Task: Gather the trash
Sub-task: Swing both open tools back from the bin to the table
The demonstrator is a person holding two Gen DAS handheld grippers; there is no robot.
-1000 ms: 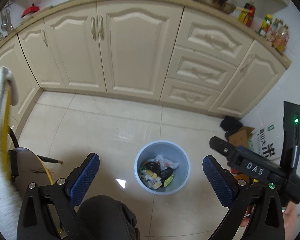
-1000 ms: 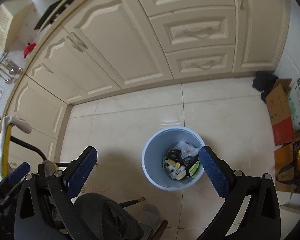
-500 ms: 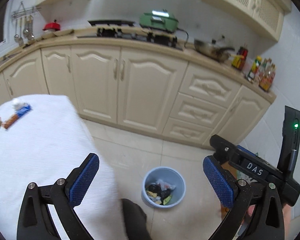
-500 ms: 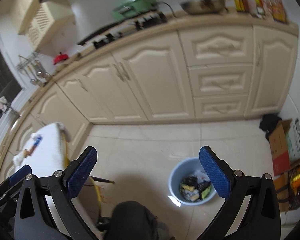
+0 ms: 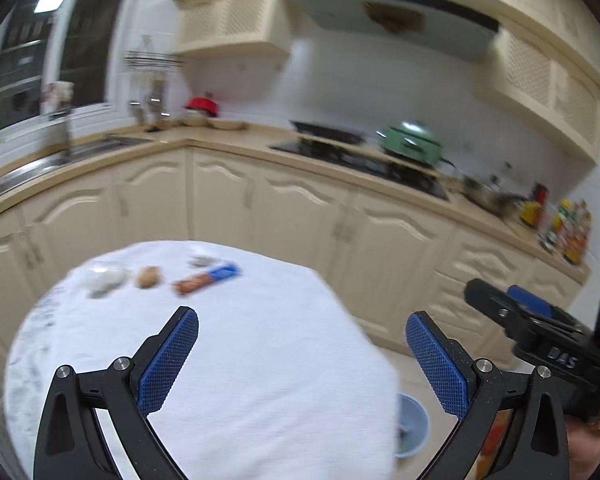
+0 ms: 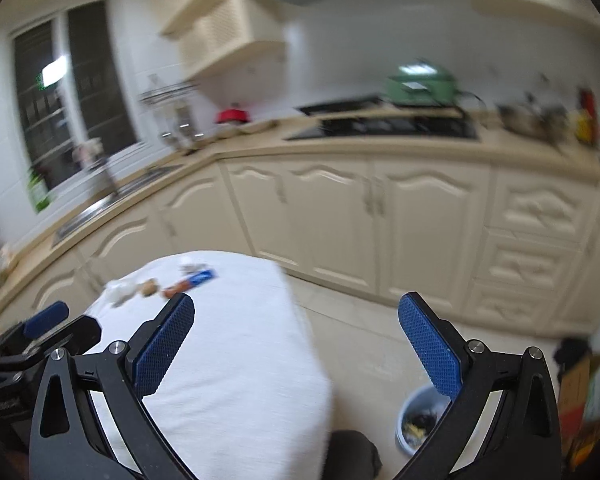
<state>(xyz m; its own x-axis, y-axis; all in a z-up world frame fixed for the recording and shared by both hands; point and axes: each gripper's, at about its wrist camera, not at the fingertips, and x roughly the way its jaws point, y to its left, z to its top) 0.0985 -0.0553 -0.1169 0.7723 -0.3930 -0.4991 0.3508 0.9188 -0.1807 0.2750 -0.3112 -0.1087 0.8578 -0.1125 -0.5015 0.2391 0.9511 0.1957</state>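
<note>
Above white table [image 5: 260,360], both grippers' jaws spread.

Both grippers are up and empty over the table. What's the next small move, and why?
Probably reach the left gripper forward toward the blue-and-orange wrapper at the far edge of the white-covered table. Both it and the right gripper are open and hold nothing, and the wrapper, a brown scrap and a crumpled white piece lie uncollected; the bin sits on the floor to the right.

Scraps [image 5: 204,276] lie at the far edge of the table [image 5: 260,360], the bin [image 6: 420,420] on the floor to its right.
</note>
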